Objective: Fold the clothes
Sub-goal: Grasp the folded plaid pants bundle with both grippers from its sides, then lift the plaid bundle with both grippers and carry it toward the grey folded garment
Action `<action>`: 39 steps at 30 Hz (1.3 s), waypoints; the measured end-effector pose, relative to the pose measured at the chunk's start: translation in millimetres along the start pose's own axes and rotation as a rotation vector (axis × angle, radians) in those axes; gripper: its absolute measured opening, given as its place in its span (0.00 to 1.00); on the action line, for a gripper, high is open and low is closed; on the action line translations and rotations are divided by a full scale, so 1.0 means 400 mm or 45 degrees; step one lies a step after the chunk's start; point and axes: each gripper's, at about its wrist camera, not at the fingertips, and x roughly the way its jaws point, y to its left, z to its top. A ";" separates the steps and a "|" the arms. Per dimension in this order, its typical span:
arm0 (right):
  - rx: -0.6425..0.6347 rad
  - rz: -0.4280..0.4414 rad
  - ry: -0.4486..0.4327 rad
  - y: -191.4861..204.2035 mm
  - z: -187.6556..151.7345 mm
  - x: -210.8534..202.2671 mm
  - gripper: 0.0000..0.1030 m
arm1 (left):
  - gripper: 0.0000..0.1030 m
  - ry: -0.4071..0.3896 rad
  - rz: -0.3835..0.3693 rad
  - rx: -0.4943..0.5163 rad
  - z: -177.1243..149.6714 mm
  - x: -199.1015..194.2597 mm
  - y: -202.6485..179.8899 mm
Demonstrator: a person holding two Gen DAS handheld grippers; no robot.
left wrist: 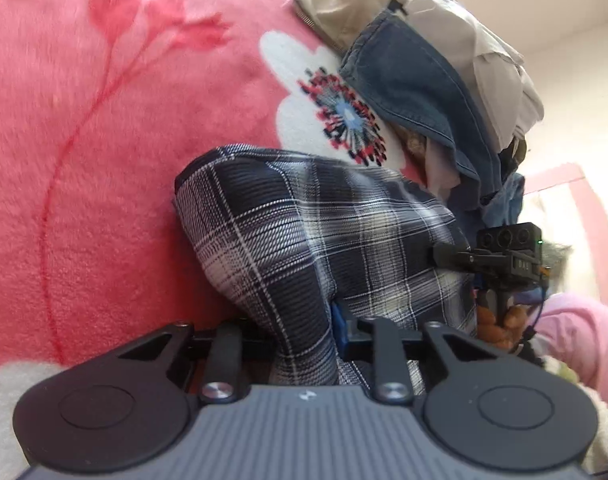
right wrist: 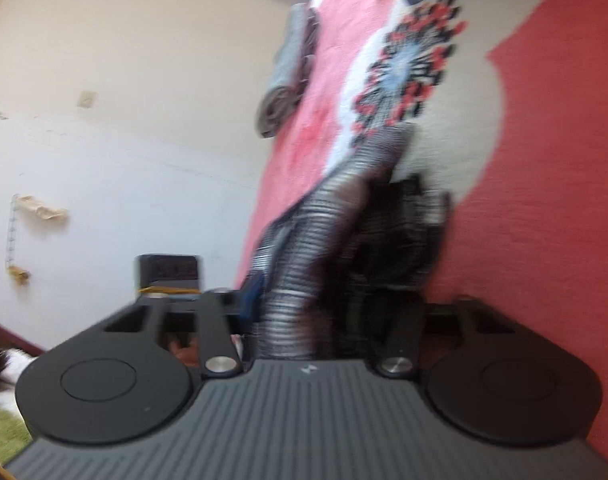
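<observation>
Two grippers hold one plaid garment (left wrist: 304,240) between them over a pink flowered blanket (left wrist: 83,160). The left gripper (left wrist: 304,338) has its fingers drawn in narrow on a bunched fold of the plaid cloth, which rises from the jaws and spreads toward the right gripper (left wrist: 504,260), seen across the cloth in the left wrist view. In the blurred right wrist view, the right gripper (right wrist: 299,320) is likewise closed narrow on a gathered rope of the same fabric. Gripping at two separate points probably serves to keep an edge taut so a crease can be laid. A pile of other clothes (left wrist: 424,80), denim and beige, lies on the blanket beyond the garment. A grey folded item (right wrist: 287,76) lies at the blanket edge.
</observation>
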 end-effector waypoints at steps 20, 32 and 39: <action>-0.743 -0.093 -0.328 0.469 0.023 -0.034 0.30 | 0.13 -0.511 0.359 0.323 0.128 -0.378 -0.376; -1.019 -0.087 -0.475 0.776 0.260 0.203 0.30 | 0.13 -0.864 0.470 0.389 0.400 -0.650 -0.305; -0.966 -0.176 -0.590 0.834 0.402 0.440 0.30 | 0.13 -0.923 0.372 0.361 0.589 -0.708 -0.053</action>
